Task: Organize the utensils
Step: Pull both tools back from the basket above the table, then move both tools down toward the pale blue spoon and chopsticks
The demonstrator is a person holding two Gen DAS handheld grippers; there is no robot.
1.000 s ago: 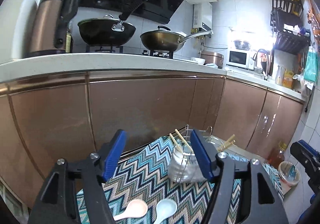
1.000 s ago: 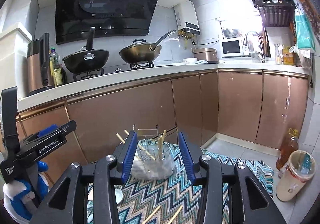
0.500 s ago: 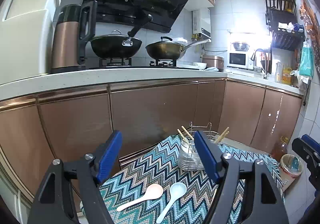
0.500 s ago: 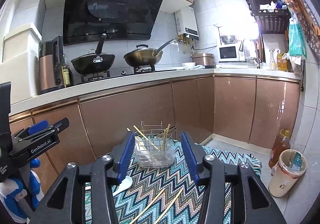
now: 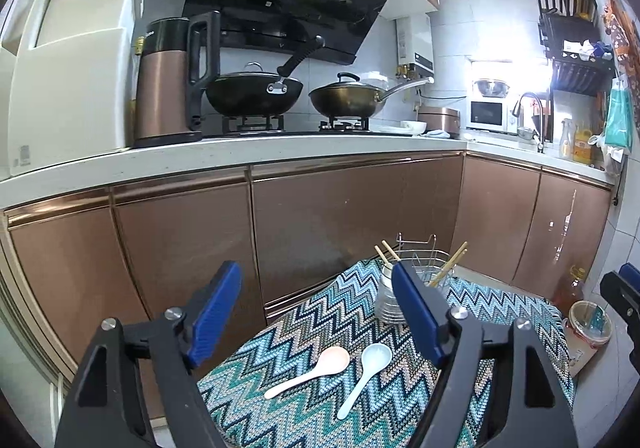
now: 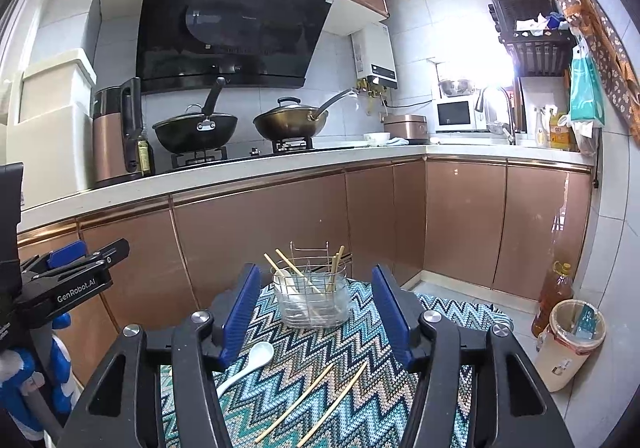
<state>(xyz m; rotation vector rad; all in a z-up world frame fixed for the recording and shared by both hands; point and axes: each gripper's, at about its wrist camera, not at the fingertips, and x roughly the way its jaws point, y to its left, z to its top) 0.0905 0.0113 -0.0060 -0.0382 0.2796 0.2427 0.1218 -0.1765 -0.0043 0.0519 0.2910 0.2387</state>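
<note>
A wire utensil holder (image 6: 311, 300) stands on a zigzag-patterned mat (image 6: 360, 400), with chopsticks and a white spoon in it; it also shows in the left wrist view (image 5: 432, 280). A pink spoon (image 5: 310, 370) and a pale blue spoon (image 5: 366, 372) lie on the mat (image 5: 304, 328). Two loose chopsticks (image 6: 316, 396) lie on the mat in the right wrist view, beside the pale spoon (image 6: 248, 366). My left gripper (image 5: 320, 320) is open and empty above the spoons. My right gripper (image 6: 316, 312) is open and empty, short of the holder.
Copper cabinet doors (image 5: 332, 224) stand close behind the mat. Two woks (image 6: 196, 131) and a kettle (image 5: 164, 83) are on the counter. A plastic-lined bin (image 6: 570, 340) and an oil bottle (image 6: 554, 296) stand on the floor at right.
Both grippers have pulled back and risen from the holder, which now looks smaller and farther. The loose spoons and chopsticks have come fully into view. Both grippers stay open.
</note>
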